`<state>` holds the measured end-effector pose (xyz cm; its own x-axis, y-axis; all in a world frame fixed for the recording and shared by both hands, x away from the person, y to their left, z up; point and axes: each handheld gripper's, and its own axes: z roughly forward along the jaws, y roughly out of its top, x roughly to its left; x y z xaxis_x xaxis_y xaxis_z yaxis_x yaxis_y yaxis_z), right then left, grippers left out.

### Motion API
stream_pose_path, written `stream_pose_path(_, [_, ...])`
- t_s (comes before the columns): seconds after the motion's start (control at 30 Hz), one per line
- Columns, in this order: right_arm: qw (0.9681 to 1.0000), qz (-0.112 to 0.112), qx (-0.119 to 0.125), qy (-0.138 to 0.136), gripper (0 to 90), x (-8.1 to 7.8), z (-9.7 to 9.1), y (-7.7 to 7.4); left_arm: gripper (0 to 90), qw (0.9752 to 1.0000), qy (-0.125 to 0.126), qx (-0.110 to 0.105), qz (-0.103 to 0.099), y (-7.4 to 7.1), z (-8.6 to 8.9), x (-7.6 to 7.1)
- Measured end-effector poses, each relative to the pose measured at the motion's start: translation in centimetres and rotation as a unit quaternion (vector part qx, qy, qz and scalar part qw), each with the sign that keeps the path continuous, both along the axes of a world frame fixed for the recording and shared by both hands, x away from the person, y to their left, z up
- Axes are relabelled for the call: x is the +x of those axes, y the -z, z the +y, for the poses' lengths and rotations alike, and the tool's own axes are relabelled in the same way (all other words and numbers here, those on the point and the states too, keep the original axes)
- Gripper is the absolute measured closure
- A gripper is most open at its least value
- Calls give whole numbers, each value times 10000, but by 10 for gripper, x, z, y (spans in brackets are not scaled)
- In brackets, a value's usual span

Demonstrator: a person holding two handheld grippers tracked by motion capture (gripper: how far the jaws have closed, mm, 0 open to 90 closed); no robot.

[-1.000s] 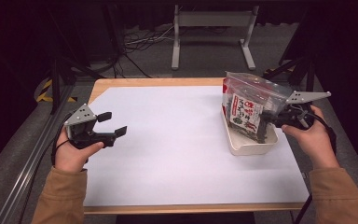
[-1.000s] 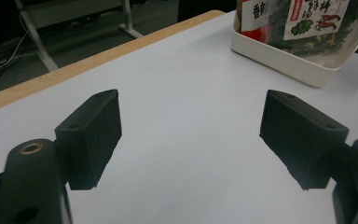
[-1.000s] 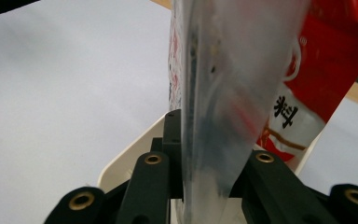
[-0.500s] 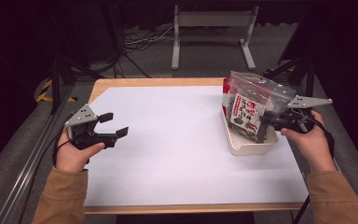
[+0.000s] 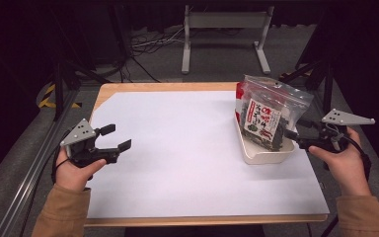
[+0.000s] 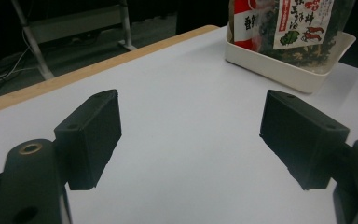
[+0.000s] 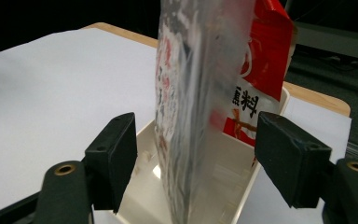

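At the left of the high view, the left gripper (image 5: 117, 138) rests low over the white paper sheet (image 5: 177, 158) that covers the wooden table (image 5: 128, 88), held in a hand whose tan sleeve comes in from the bottom edge; its black jaws stand spread with nothing between them and point across the sheet toward the right side. In its own view the bare sheet lies between the pads and the tray sits well beyond them, so this hand is the farther one from the work. Moving right, the shallow cream plastic tray (image 5: 266, 153) stands at the right edge of the sheet, its long axis running away from the person, and in it stands the clear plastic snack bag with a red-and-white printed label and dark green contents (image 5: 269, 116), upright on its bottom edge and leaning a little toward the far end. At the far right the right gripper (image 5: 292, 138) is held level just beside the tray's right wall, pointing left at the bag, its grey three-cornered plate on top. Its jaws have just been opening; in the right gripper view the bag (image 7: 200, 93) stands edge-on between the two spread pads (image 7: 114, 158), neither of which presses on it. I judge the bag released and standing free, so the right hand's clean way out is straight back to the right.
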<state>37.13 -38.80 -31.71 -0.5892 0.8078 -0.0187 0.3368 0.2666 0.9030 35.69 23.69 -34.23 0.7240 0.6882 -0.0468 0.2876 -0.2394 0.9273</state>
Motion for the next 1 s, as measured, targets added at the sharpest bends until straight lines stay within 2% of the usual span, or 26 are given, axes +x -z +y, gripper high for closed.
stream_pose_path(0.2, [9999, -78, -35, -101, 291, -14, 4, 3, 208, 10000, 49, 19, 27, 10, 4, -10])
stream_pose_path(0.33, [9997, -115, -154, -140, 276, -23, 8, 6, 208, 9999, 88, 55, 67, 16, 6, -15])
stream_pose_path(0.53, [9995, -133, -87, -268, 265, -37, 15, 14, 206, 9998, 139, 2, 114, 24, 7, -20])
stream_pose_path(0.7, [9989, -131, -16, -443, 265, -44, 20, 25, 205, 9998, 151, -34, 142, 28, 7, -22])
stream_pose_path(0.97, [9978, -100, 75, -658, 265, -45, 28, 49, 198, 9994, 298, -55, 137, 32, 7, -21])
stream_pose_path(1.0, [9975, -110, 79, -690, 265, -45, 29, 51, 198, 9993, 300, -104, 184, 33, 6, -21])
